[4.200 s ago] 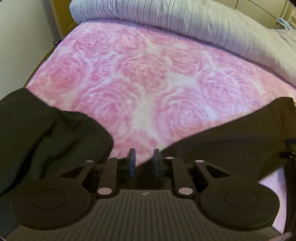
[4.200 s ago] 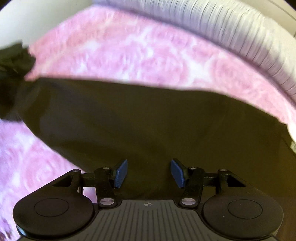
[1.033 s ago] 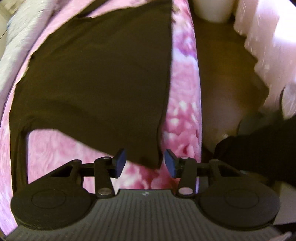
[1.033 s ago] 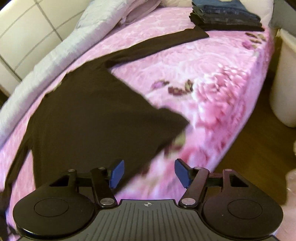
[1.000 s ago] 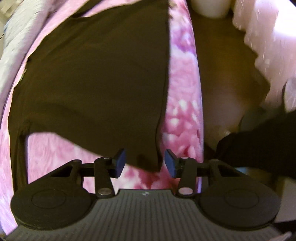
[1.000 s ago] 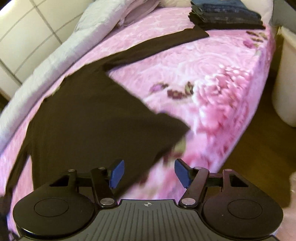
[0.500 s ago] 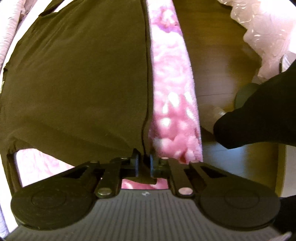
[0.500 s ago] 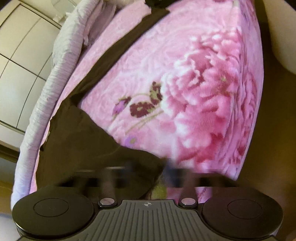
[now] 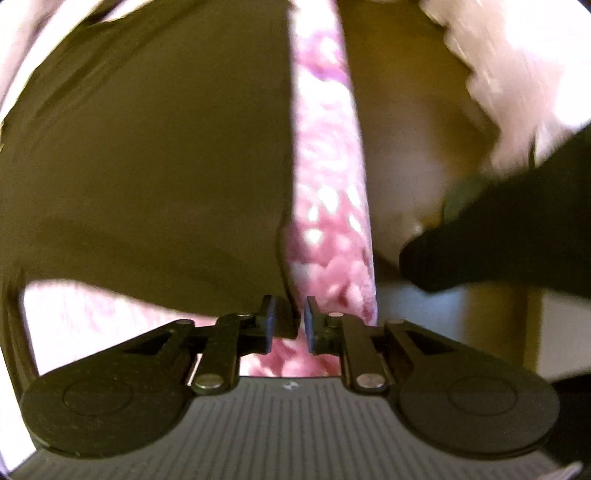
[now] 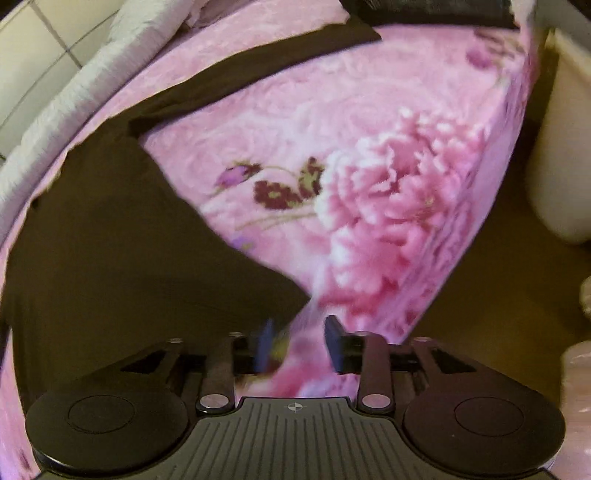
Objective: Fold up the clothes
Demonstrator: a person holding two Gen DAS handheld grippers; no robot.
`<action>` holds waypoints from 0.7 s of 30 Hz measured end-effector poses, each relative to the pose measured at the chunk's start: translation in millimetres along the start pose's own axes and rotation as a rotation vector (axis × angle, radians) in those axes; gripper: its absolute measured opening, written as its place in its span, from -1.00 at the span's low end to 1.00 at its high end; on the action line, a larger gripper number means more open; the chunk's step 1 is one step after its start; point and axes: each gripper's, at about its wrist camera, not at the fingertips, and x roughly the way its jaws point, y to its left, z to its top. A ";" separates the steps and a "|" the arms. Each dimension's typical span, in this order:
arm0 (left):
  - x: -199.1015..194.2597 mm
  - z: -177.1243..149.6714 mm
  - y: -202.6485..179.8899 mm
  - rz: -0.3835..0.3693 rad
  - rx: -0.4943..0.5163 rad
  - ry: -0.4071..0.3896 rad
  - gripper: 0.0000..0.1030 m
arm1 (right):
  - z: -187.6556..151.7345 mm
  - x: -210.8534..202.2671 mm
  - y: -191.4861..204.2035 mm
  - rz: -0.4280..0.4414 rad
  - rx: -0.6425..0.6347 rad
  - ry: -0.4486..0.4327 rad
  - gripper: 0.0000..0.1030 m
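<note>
A black long-sleeved shirt [image 9: 147, 166] lies spread flat on a pink floral blanket [image 9: 325, 184]. My left gripper [image 9: 301, 321] is shut on the shirt's near hem corner at the bed's edge, its fingers almost touching. In the right wrist view the shirt [image 10: 110, 258] fills the left side, with one sleeve [image 10: 258, 62] stretched toward the far end. My right gripper [image 10: 297, 339] is blurred and stands partly open. The shirt's other hem corner lies just ahead of its fingertips, and only blanket [image 10: 369, 147] shows between them.
Brown floor [image 10: 498, 295] runs along the bed's right side, with a white bin [image 10: 565, 147] on it. Folded dark clothes [image 10: 424, 9] are stacked at the far end. A white duvet [image 10: 74, 92] lines the far side. A person's dark-clad limb [image 9: 517, 240] reaches in.
Both grippers came down to the shirt's hem corners. The left one closed on its corner half a second ago and still holds it. The right one's fingers now stand closer together than a second ago.
</note>
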 end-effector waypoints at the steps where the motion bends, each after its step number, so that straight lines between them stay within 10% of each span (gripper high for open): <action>1: -9.0 -4.0 6.1 0.008 -0.063 -0.017 -0.58 | -7.1 -12.4 8.8 -0.005 -0.016 -0.008 -0.16; 13: -137.4 -113.6 70.1 0.044 -0.536 -0.310 0.02 | -149.3 -195.8 140.6 -0.075 -0.051 -0.222 0.31; 21: -213.8 -201.5 86.3 0.137 -0.556 -0.408 0.17 | -250.2 -272.7 223.1 -0.121 -0.029 -0.250 0.38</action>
